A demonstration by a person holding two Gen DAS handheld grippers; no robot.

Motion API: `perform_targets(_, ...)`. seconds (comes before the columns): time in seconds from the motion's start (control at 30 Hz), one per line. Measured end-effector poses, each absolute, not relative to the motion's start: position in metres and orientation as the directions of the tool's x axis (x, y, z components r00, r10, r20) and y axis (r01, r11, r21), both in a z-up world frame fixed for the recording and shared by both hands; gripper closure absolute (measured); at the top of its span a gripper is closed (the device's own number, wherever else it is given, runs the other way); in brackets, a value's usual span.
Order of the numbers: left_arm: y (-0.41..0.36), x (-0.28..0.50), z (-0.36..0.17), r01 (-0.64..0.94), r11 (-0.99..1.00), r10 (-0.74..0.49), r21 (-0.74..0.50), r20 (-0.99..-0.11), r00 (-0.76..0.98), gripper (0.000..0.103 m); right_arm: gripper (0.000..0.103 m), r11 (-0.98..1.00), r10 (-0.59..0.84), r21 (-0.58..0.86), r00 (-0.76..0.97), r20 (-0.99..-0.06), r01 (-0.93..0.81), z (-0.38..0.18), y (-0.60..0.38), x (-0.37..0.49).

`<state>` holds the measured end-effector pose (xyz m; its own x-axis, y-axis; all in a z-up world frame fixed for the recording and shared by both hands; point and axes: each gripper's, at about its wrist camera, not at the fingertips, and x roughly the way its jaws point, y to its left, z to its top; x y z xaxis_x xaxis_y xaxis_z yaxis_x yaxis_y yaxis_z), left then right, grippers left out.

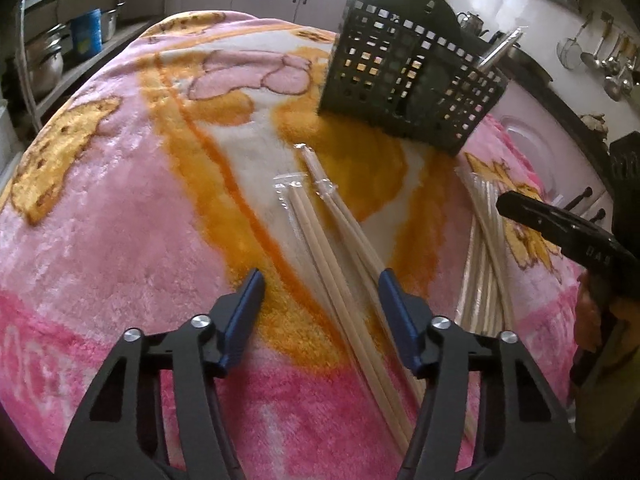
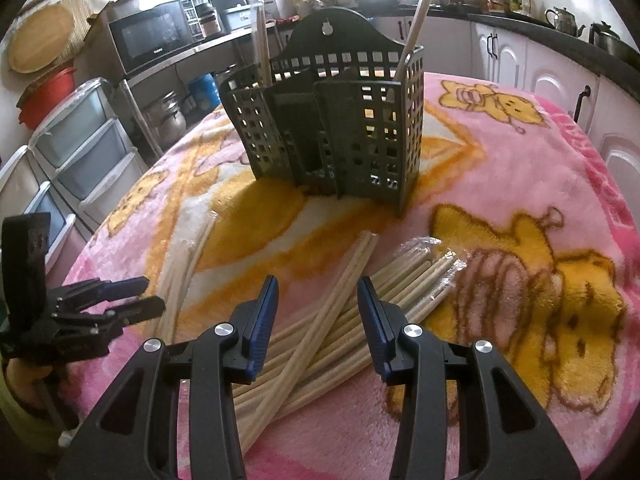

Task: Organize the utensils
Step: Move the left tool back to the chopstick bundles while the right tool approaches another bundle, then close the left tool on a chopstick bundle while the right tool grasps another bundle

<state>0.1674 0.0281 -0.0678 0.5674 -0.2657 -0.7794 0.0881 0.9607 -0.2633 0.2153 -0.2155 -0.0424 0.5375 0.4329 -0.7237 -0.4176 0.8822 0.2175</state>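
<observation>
A dark green perforated utensil basket [image 1: 404, 80] [image 2: 332, 140] stands upright on a pink and orange blanket [image 1: 120, 200] [image 2: 500, 152]. Chopsticks [image 2: 262, 40] stick out of its left compartment and a pale spoon [image 2: 416, 20] out of its right one. Plastic-wrapped wooden chopsticks [image 1: 320, 240] lie under my left gripper [image 1: 320, 280] [image 2: 152, 294], which is open and straddles them, its pads not pressing on them. A loose pile of chopsticks [image 2: 320, 340] [image 1: 484, 248] lies under my right gripper [image 2: 318, 284], also open, with several sticks running between its fingers.
Kitchen cabinets [image 2: 520, 64] ring the table. A microwave [image 2: 152, 36] and plastic drawers [image 2: 80, 140] stand to the left in the right wrist view. Pots [image 1: 48, 60] sit on a shelf, and ladles [image 1: 608, 64] hang on the wall.
</observation>
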Motion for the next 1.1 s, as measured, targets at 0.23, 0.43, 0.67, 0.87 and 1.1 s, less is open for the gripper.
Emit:
perform_targets(0.23, 0.03, 0.187, -0.069, 0.076, 0.963, -0.255, -0.257, -0.793, 0.554, 0.066, 0.063, 0.882, 0.422, 0.207, 0.516, -0.745, -0.422, -0.05, -0.208, 0.232)
perform_targets(0.43, 0.035, 0.201, -0.07, 0.069, 0.962, -0.26, -0.264, -0.804, 0.535, 0.08, 0.064, 0.893, 0.395, 0.201, 0.486, -0.78, -0.403, -0.054, -0.202, 0.252)
perform_targets(0.67, 0.054, 0.212, -0.069, 0.042, 0.95, -0.286, -0.308, -0.811, 0.51, 0.091, 0.07, 0.903, 0.383, 0.235, 0.426, -0.82, -0.36, -0.063, -0.198, 0.276)
perform_targets(0.87, 0.073, 0.211, -0.07, 0.021, 0.942, -0.298, -0.334, -0.809, 0.507, 0.091, 0.086, 0.902, 0.387, 0.26, 0.378, -0.841, -0.344, -0.068, -0.186, 0.287)
perform_targets(1.1, 0.096, 0.219, -0.073, -0.015, 0.913, -0.347, -0.409, -0.794, 0.498, 0.091, 0.095, 0.87, 0.415, 0.259, 0.341, -0.843, -0.419, -0.062, -0.161, 0.283)
